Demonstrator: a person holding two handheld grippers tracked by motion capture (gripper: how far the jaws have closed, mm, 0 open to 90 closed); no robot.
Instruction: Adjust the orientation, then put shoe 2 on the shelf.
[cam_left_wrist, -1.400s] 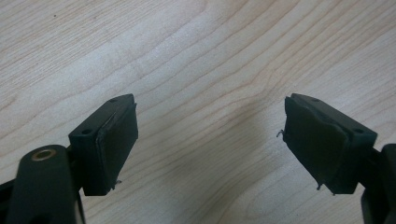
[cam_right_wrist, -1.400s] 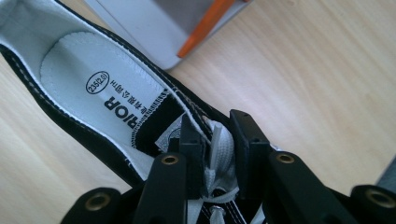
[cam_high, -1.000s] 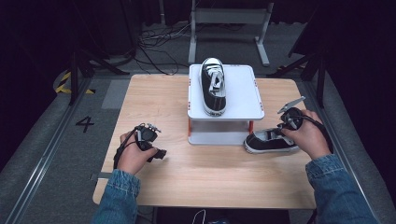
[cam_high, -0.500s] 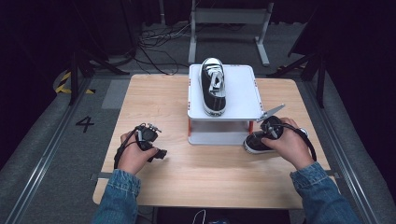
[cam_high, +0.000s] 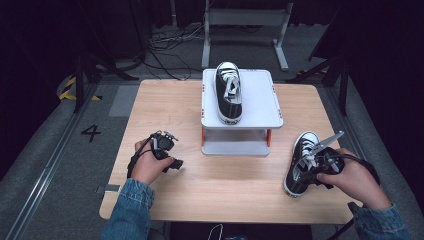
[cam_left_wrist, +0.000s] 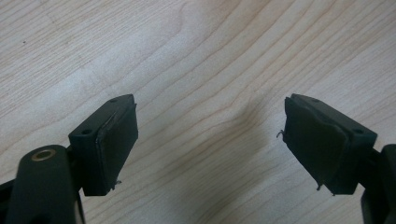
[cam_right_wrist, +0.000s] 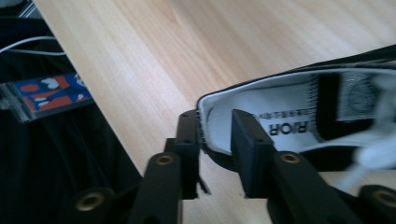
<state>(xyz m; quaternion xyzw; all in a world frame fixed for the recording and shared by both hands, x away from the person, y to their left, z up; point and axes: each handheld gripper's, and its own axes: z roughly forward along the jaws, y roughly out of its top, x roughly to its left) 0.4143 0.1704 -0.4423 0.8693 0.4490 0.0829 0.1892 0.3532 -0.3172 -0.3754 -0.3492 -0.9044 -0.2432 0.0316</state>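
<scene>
A black canvas sneaker with a white toe (cam_high: 228, 92) lies on top of the white two-tier stand (cam_high: 260, 95), toe pointing away. A matching second sneaker (cam_high: 300, 160) (cam_right_wrist: 299, 121) sits on the table at the front right, toe away from the person. My right gripper (cam_high: 312, 167) (cam_right_wrist: 215, 126) is shut on its heel rim, one jaw inside the shoe and one outside. My left gripper (cam_high: 170, 162) (cam_left_wrist: 210, 140) hovers low over bare wood at the front left, open with nothing between its pads.
The wooden table (cam_high: 165, 115) carries the stand at its far middle. The table's front edge (cam_right_wrist: 93, 98) runs close behind the held sneaker's heel. Cables and a metal frame (cam_high: 245, 20) lie on the floor beyond the table.
The right gripper took the second sneaker by the heel beside the stand and drew it toward the front right, turning its toe away. The left gripper stayed put.
</scene>
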